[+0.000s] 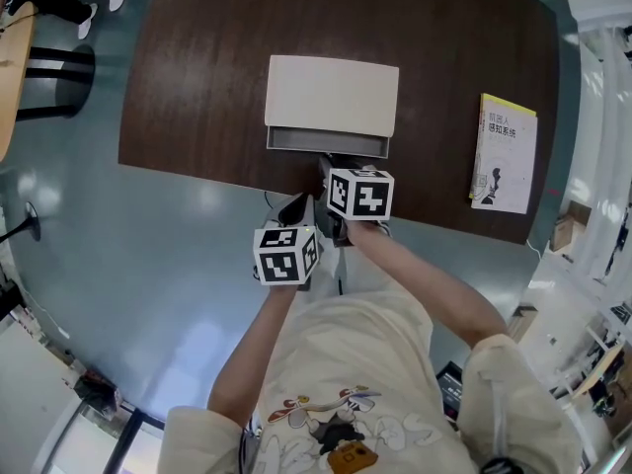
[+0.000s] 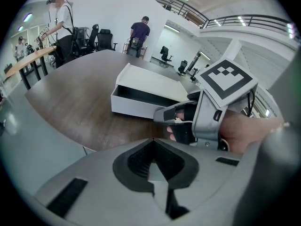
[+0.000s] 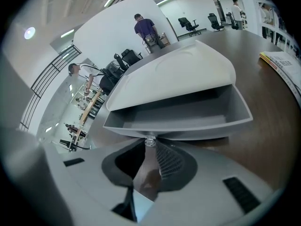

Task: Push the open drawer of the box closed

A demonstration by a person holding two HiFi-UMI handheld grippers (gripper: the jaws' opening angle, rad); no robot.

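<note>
A white box (image 1: 332,92) stands on the dark wooden table (image 1: 197,87), its grey drawer (image 1: 326,141) pulled out toward me. The right gripper view looks straight into the empty drawer (image 3: 178,114) under the box's lid (image 3: 174,74). My right gripper (image 1: 329,163) is at the middle of the drawer's front, its tips shut on a small silver knob (image 3: 149,142). My left gripper (image 1: 296,205) hangs back off the table's near edge, shut and empty (image 2: 150,140). From there I see the box (image 2: 150,84) and the right gripper (image 2: 160,115) at the drawer.
A book (image 1: 505,153) with a white and yellow cover lies on the table's right part, also in the right gripper view (image 3: 282,60). Beyond the table are office chairs (image 2: 101,36) and people standing (image 2: 138,34). A round wooden table (image 1: 12,77) sits at far left.
</note>
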